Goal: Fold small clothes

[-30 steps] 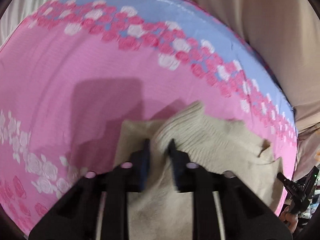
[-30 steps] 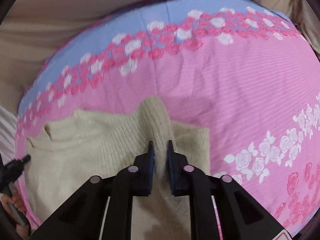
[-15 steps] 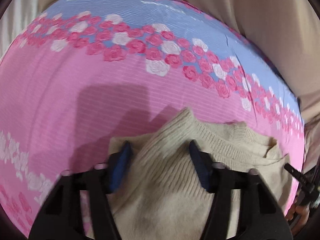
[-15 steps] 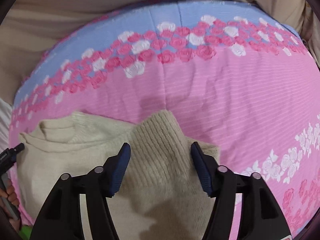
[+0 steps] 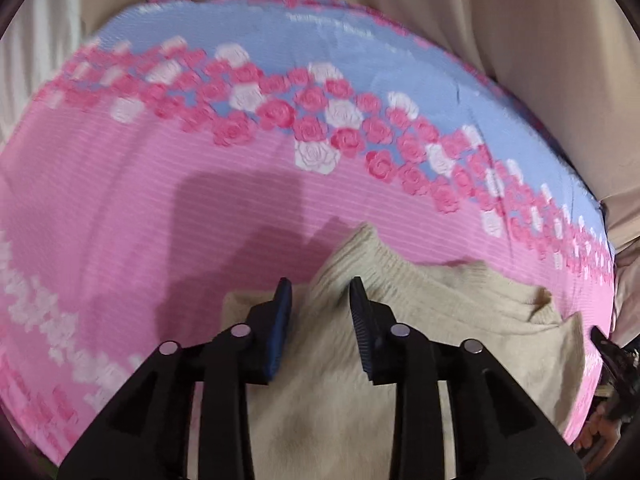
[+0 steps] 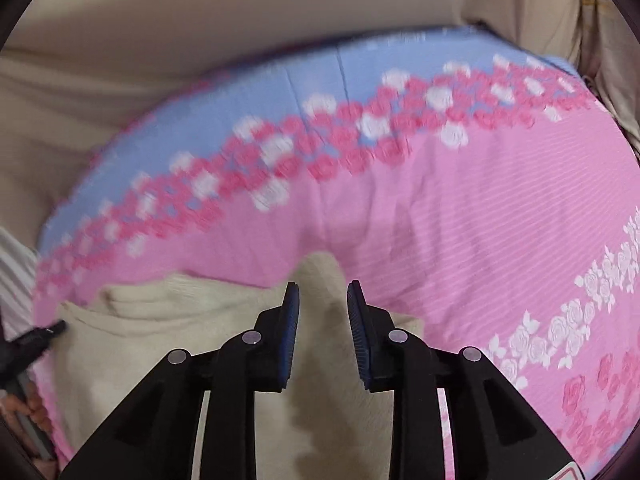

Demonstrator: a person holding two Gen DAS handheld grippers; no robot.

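Cream sweater under both tools

The sweater (image 5: 400, 320) (image 6: 192, 332) lies on the pink floral bedsheet (image 5: 160, 184) (image 6: 480, 208), a raised fold between each tool's pads, untouched. Left tool (image 5: 319, 290) jaws are opening; right tool (image 6: 319, 292) stands narrowly parted, empty.

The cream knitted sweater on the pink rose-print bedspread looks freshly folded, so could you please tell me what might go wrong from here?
1. The cream knitted sweater has a sleeve fold peaking up between the opening left tongs; as they lift away, a pad could snag the ribbed knit and drag the fold open.
2. The same goes for the right tongs, whose pads flank the other raised fold.
3. The sweater lies near the edge of the pink rose-print bedspread and could slip off.
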